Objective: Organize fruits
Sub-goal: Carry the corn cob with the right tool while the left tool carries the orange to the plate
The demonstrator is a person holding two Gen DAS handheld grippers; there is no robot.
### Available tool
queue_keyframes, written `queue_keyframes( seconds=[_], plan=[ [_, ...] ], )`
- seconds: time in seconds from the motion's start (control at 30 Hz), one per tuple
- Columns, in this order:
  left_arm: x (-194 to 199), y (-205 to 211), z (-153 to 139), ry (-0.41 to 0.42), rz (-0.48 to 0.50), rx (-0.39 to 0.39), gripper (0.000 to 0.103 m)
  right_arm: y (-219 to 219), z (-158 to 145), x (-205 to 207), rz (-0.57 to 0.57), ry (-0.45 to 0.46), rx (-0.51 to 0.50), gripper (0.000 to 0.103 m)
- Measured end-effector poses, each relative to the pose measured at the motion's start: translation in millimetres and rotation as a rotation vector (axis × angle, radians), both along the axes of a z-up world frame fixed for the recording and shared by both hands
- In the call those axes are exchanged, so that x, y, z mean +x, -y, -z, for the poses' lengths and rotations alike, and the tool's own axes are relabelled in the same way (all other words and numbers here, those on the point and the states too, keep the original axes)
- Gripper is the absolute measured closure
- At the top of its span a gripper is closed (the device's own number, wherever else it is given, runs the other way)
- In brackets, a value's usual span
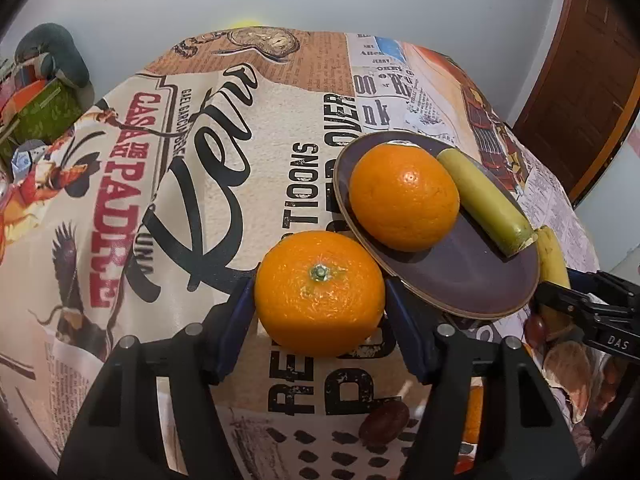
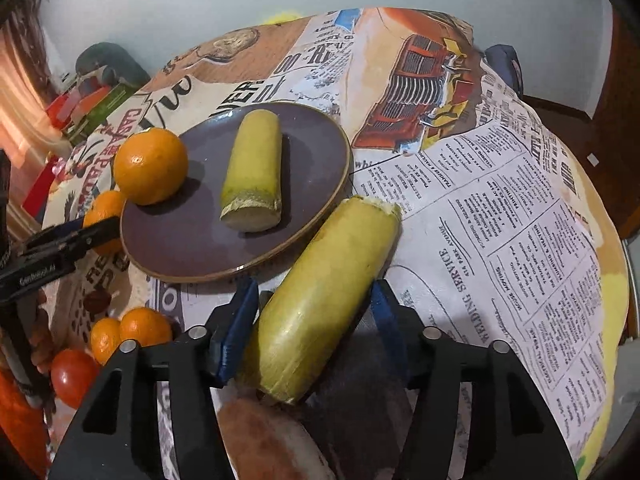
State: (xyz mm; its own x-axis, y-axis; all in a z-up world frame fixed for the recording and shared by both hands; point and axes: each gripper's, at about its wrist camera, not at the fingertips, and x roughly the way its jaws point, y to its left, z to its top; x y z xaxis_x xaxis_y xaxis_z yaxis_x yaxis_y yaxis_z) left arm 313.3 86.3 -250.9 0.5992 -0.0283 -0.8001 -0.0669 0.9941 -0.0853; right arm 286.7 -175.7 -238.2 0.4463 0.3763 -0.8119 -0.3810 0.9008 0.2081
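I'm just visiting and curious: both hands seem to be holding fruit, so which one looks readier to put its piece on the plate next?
Probably the left. Its gripper holds an orange right at the plate rim, beside bare plate. The right gripper's banana piece angles toward the rim.

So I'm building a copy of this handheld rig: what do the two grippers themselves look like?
Both look alike. The left gripper and right gripper each have matte black, angular frames with triangular cut-outs and round silver pins at the joints. Their fingers are flat blue pads, seemingly ribbed along the edges. Seen from the other camera, each black body carries small white lettering, too blurred to read. No cables or sleeves are visible.
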Motion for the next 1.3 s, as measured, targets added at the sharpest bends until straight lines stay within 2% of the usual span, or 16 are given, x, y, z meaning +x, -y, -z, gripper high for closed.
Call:
queue_keyframes(
  seconds=[0.13, 0.23, 0.37, 0.57, 0.83, 1.0, 1.3],
  plan=[
    [-4.6, 0.5, 0.0, 0.005, 0.009, 0.012, 0.038, 7.6, -3.8, -8.1, -0.024, 0.024, -0.071, 0.062],
    [-11.7, -1.3, -1.1, 0.005, 0.013, 0.022, 0.038, 17.7, -5.5, -9.9, -0.027, 0.025, -0.096, 0.065],
    [-19.6, -6.3, -0.9, -0.001, 0.023, 0.016, 0.038, 27.8, -6.4, -6.6, -0.017, 0.010, -0.081, 0.066],
    [-9.2, -10.2, 0.9, -0.033, 0.010, -0.027, 0.037, 20.8, -0.9, 3.3, -0.005, 0.000, -0.066, 0.066],
    [-8.7, -3.4, -0.3, -0.021, -0.002, 0.007, 0.039, 22.8, 0.3, 5.8, 0.016, 0.002, -0.020, 0.067],
    [-19.3, -0.1, -18.0, 0.022, -0.002, 0.000, 0.039, 25.7, -11.5, -3.6, 0.012, 0.032, -0.016, 0.067],
    [-30.5, 28.0, -61.6, 0.115, 0.063, -0.018, 0.039, 26.4, -50.7, -10.2, 0.009, 0.125, 0.015, 0.067]
  ],
)
